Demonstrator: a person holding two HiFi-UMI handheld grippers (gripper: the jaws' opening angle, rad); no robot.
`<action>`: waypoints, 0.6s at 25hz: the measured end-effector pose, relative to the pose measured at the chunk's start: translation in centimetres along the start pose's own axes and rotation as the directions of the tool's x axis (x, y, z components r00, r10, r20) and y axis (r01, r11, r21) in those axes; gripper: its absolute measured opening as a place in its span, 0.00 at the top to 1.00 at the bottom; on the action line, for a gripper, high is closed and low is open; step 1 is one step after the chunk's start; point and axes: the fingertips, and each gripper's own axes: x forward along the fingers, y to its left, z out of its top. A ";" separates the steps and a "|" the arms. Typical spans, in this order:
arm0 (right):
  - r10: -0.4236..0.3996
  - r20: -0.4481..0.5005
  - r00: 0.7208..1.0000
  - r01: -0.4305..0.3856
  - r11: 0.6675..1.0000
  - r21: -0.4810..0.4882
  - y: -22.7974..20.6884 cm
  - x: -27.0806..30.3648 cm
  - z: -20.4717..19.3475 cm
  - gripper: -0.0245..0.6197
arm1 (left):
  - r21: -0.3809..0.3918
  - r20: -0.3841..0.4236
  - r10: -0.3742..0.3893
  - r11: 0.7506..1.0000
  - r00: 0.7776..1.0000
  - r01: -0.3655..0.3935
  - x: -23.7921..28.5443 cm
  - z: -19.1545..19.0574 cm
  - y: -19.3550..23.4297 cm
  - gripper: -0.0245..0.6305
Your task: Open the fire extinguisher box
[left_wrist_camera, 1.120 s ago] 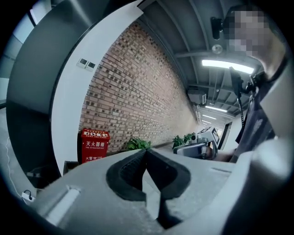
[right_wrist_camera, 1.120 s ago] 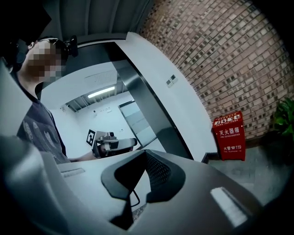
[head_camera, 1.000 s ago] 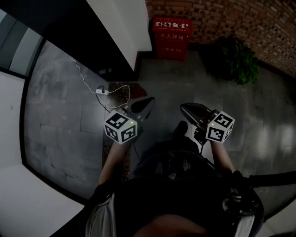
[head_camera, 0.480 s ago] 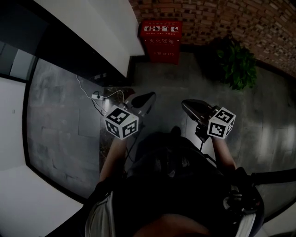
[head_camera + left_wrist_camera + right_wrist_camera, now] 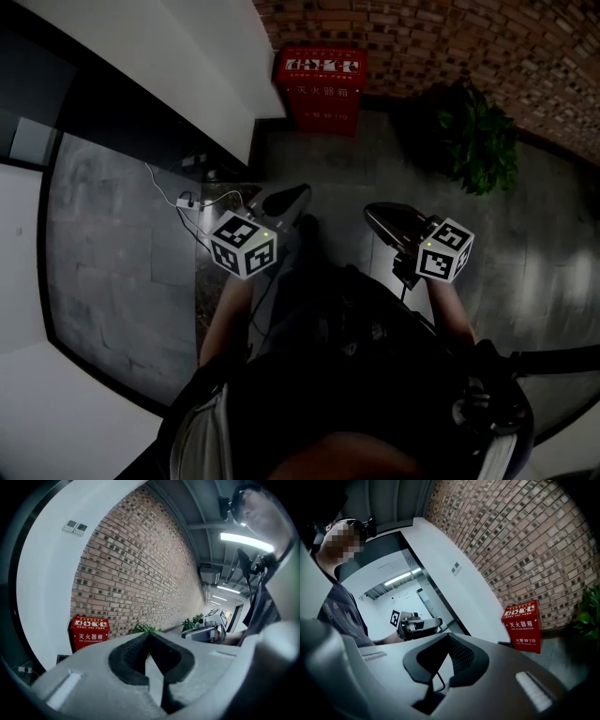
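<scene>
The left hand-held gripper (image 5: 149, 635) is clenched, its jaw tips pressed together with nothing between them. The right hand-held gripper (image 5: 449, 637) is likewise clenched and empty. The red fire extinguisher box (image 5: 319, 91) stands well ahead of both, on the floor (image 5: 375, 159) against the brick wall (image 5: 450, 37) — untouched, slightly left of the gap between them.

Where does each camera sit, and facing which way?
Head view: on the person's head, steeply down at grey floor, red fire extinguisher box; torso, forearms, left gripper, right gripper show.
Left gripper view: on the left gripper, along its shut jaws toward the brick wall; right gripper shows.
Right gripper view: on the right gripper, along its jaws, same wall; left gripper shows.
Shared: all see the box.
</scene>
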 end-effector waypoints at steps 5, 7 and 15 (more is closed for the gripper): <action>-0.054 0.027 0.998 0.054 0.999 0.005 -2.3 3.1 3.0 0.96 | 0.034 0.005 -0.057 0.998 0.998 0.057 2.6 3.1 4.2 0.97; -0.072 0.042 0.997 0.071 0.997 0.019 -3.3 4.9 4.5 0.96 | 0.066 0.005 -0.083 0.994 0.997 0.083 3.3 5.0 5.9 0.97; -0.104 0.020 0.994 0.105 0.994 -0.022 -5.7 13.6 8.4 0.96 | 0.084 0.024 -0.127 0.989 0.992 0.125 3.9 9.6 15.0 0.97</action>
